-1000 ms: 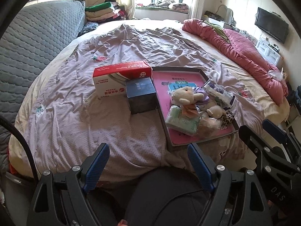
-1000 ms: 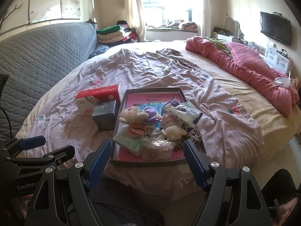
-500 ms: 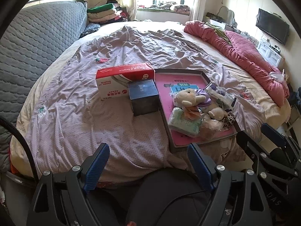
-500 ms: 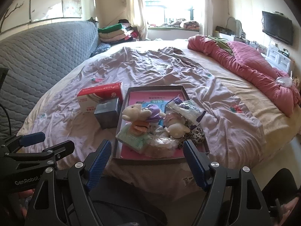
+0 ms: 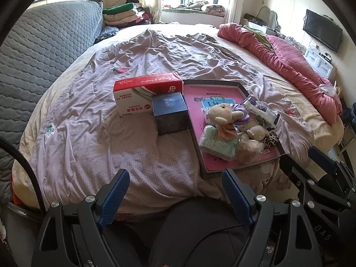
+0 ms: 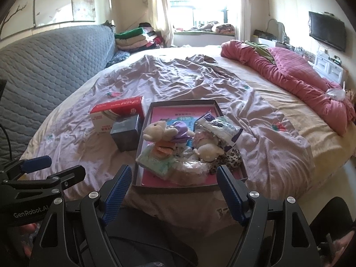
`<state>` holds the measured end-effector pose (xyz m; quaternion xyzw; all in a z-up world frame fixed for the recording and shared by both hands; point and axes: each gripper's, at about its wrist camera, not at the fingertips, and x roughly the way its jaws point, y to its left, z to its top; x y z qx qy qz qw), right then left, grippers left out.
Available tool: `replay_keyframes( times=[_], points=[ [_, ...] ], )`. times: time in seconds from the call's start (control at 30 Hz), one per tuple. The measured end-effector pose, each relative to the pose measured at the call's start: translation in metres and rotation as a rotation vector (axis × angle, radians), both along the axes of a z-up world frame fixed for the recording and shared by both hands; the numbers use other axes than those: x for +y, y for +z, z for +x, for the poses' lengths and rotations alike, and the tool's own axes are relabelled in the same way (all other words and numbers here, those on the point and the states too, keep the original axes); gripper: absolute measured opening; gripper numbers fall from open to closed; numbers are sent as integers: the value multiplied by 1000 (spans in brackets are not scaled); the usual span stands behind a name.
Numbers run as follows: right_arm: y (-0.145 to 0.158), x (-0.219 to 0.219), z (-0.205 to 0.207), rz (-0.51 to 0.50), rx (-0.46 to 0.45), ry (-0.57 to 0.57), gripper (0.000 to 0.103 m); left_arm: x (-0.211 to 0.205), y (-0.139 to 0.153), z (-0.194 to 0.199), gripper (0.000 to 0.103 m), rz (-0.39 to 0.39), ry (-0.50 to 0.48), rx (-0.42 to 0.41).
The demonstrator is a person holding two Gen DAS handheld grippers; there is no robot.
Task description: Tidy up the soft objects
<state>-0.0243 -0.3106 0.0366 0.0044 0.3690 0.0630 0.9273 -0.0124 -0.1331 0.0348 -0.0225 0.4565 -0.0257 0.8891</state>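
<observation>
- Left gripper (image 5: 175, 197), bottom of the frame: jaws wide, empty.
- Right gripper (image 6: 174, 189), bottom: wide, empty.
- Tray (image 6: 184, 105) mid-frame holds plush toy (image 6: 156, 130).

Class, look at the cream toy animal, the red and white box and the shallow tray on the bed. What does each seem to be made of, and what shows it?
Cream toy animal: plush fabric, matte and fuzzy, with rounded stuffed limbs.
Red and white box: probably printed cardboard, with sharp folded edges and a slight sheen.
Shallow tray: likely stiff card, with thin dark upright walls and a printed pink sheet on its floor.
</observation>
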Motion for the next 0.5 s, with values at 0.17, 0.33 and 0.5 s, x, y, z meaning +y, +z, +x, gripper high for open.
replay_keyframes(
  times=[0.17, 0.33, 0.5],
  points=[
    [0, 0, 1, 0, 1, 2, 80, 1, -2, 0, 84, 12, 8, -3],
    [0, -1, 2, 5, -3, -1, 80, 2, -4, -1, 84, 16, 11, -3],
    [-1, -2, 1, 5, 1, -3, 80, 2, -5, -1, 84, 16, 15, 2]
  ],
)
